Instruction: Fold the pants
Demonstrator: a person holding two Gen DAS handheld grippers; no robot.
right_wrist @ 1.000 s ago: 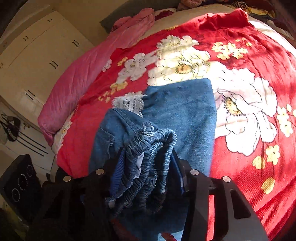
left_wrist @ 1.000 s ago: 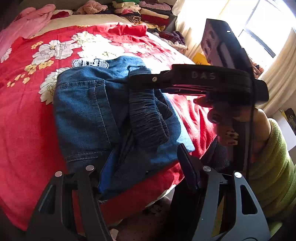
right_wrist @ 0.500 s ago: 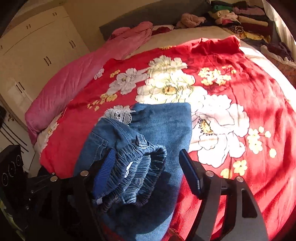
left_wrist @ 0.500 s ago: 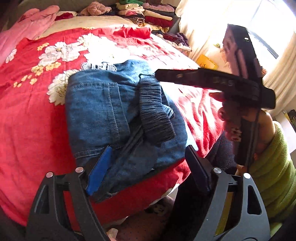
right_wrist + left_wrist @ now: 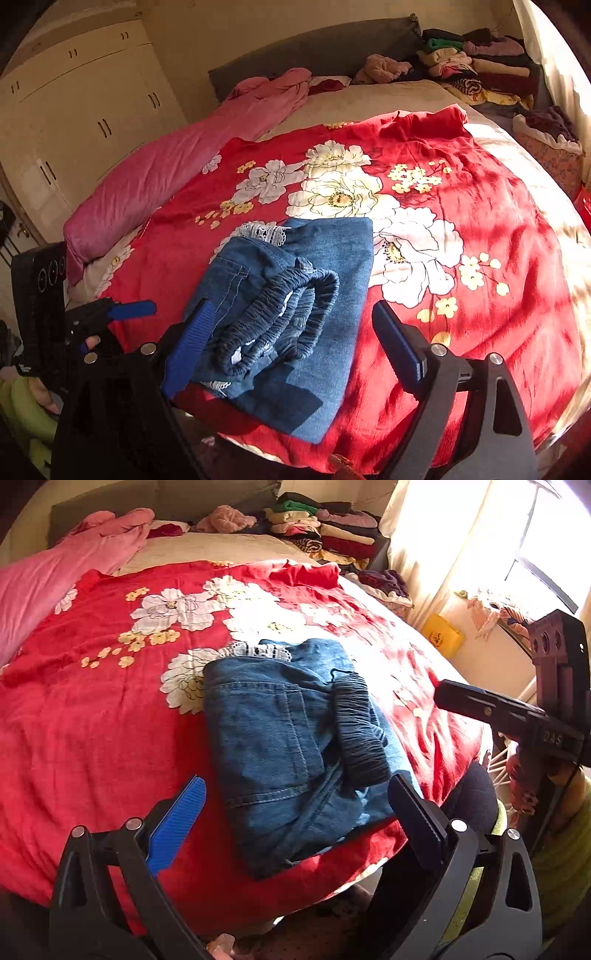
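Red floral bedspread [image 5: 92, 738], folded jeans [image 5: 280, 746] lengthwise toward headboard, both grippers' fingers [image 5: 177, 823] spread.

Only legible txt: "DAS" on right claw [image 5: 517, 716] body.

Home bedroom. Big bed [image 5: 480, 258] w/ red floral blanket [image 5: 461, 206], pink duvet [image 5: 155, 177] bunched along one side, grey padded headboard [image 5: 314, 51] at the far end. Stacks of folded clothes [image 5: 480, 70] piled by headboard corner. Cream built-in wardrobe [image 5: 74, 110] w/ dark handles next to bed. Sunlit window [image 5: 546, 546] w/ pale curtains [image 5: 443, 554] on the other side. Denim pants [image 5: 288, 746] lie on the blanket near bed edge.
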